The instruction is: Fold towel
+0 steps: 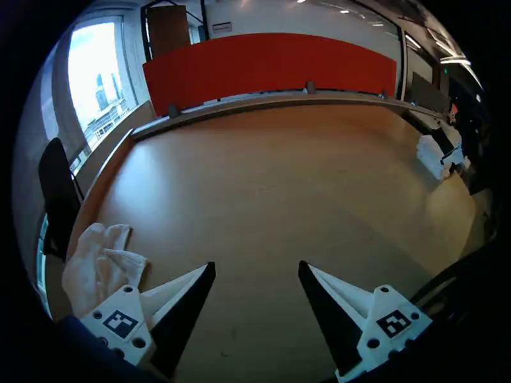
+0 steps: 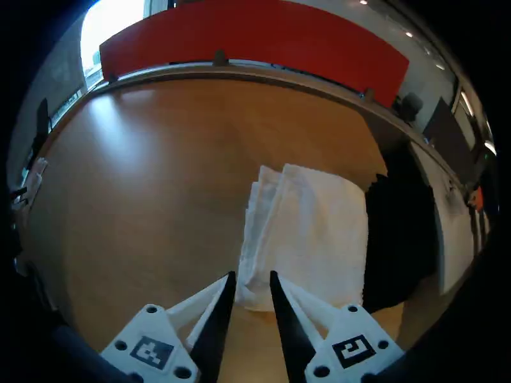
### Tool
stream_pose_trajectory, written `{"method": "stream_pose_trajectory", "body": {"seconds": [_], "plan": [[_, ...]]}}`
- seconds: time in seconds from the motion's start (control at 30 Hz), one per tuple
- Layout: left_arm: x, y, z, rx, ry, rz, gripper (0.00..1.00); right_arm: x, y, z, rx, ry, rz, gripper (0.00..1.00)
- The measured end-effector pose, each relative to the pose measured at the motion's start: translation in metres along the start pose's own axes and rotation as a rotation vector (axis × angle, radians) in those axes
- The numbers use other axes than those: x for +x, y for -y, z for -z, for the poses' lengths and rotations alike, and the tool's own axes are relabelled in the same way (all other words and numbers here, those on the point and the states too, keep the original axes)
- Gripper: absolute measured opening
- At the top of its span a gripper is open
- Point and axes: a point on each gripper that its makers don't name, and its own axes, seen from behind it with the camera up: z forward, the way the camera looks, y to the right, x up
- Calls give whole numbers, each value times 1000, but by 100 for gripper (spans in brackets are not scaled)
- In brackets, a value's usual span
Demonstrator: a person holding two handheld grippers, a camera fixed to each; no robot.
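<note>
Left gripper view, contents by size. Wooden table (image 1: 268,191): broad top, pale brown, glossy. Red partition (image 1: 268,64): standing along the table's far edge. Window (image 1: 96,89): bright, beyond the table's left end. Black chair (image 1: 57,191): drawn up at the table's left side. Crumpled white cloth (image 1: 96,262): heaped on the table's near-left corner, just beside my left gripper (image 1: 255,271), whose fingers are spread wide over bare wood.

Right gripper view. Towel (image 2: 306,236): white, folded into a flat rectangle, its layered edges showing along its left side. It lies near the table's right edge, next to a dark shape past that edge. My right gripper (image 2: 250,274): fingers drawn narrow, straddling the towel's near-left corner; whether they actually pinch it I cannot tell.
</note>
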Motion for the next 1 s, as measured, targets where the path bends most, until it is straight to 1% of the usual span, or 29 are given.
{"method": "stream_pose_trajectory", "body": {"seconds": [0.07,0.17,0.27,0.4,0.7,0.93,1.0], "plan": [[-1,0,0,0,1,1,96,-1,-1,0,-2,4,3,21],[-2,0,0,0,3,1,97,-2,-1,0,0,8,2,12],[-3,0,0,0,4,-1,97,-1,-1,-1,3,6,-5,9],[-2,0,1,2,4,-3,96,0,-1,0,9,0,-15,8],[-2,2,0,2,1,0,96,-8,3,8,29,16,-2,8],[-2,3,0,2,3,-3,96,-9,4,9,33,19,-5,9],[-2,3,0,3,2,-1,97,-9,4,9,34,18,-7,10]]}}
